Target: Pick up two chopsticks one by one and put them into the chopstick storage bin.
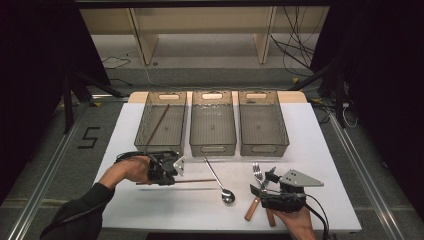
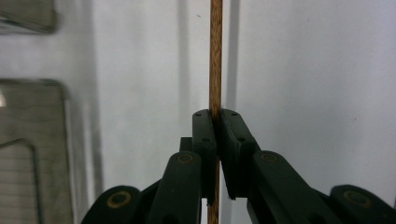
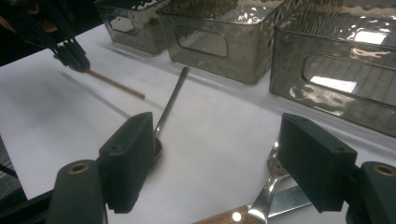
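A: Left gripper (image 1: 176, 172)?
B: Jaws clamped on the chopstick (image 1: 195, 181). In the left gripper view the pads pinch it part-way along. Its shadow lies apart from it on the table (image 1: 310, 140), so it's lifted clear.
A: Where exactly?
B: Front left of the table, near the left bin (image 1: 161, 121), pointing right toward the spoon (image 1: 220, 181). Another chopstick (image 1: 157, 125) lies in that bin.
A: Right gripper (image 3: 219, 163)?
B: Jaws apart, nothing between the pads. It hovers over the fork (image 1: 256, 192) and knife (image 1: 269, 210) at front right.
A: Other bins?
B: Middle bin (image 1: 213, 122) and right bin (image 1: 262, 122) sit side by side at the back.
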Tool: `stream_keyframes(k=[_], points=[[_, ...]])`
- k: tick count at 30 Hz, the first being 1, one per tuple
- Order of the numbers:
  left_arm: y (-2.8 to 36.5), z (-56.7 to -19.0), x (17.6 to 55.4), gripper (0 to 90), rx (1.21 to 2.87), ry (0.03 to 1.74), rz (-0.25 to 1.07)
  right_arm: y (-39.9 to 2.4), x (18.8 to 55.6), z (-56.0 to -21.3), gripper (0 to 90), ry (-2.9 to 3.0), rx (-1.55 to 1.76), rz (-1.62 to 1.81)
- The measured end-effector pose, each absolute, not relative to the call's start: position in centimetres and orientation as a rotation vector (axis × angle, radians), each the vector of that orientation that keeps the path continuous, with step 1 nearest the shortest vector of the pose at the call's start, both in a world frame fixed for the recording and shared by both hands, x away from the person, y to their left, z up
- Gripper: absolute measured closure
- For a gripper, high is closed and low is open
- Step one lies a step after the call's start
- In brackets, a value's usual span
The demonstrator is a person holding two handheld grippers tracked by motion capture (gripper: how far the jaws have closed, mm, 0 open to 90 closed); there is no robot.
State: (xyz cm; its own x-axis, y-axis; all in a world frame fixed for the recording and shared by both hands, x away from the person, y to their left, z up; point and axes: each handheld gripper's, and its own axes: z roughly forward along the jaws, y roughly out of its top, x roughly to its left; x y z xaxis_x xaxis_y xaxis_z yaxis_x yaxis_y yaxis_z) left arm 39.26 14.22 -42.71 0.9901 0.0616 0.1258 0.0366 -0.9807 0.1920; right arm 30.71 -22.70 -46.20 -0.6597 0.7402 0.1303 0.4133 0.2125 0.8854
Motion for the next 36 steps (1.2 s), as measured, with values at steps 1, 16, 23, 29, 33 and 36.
stream_keyframes(k=[1,16,23,29,33,36], points=[[14.4,-42.3,39.2,84.5,2.928,0.082,0.21,-22.7,30.7,-46.2,28.2,2.172,1.078,1.426],[16.6,-37.0,41.2,84.5,2.635,0.493,0.402,-22.7,30.7,-46.2,28.2,2.17,1.082,1.428],[17.2,-35.7,43.3,84.5,2.547,0.699,0.455,-22.8,30.7,-46.2,28.2,2.17,1.083,1.429],[17.9,-34.9,45.4,84.5,2.474,0.846,0.486,-22.8,30.7,-46.2,28.2,2.168,1.086,1.432],[18.6,-34.5,46.9,84.5,2.418,0.933,0.496,-22.8,30.7,-46.2,28.2,2.168,1.086,1.433],[19.0,-34.5,48.0,84.5,2.374,0.977,0.496,-22.8,30.7,-46.2,28.2,2.169,1.086,1.433]])
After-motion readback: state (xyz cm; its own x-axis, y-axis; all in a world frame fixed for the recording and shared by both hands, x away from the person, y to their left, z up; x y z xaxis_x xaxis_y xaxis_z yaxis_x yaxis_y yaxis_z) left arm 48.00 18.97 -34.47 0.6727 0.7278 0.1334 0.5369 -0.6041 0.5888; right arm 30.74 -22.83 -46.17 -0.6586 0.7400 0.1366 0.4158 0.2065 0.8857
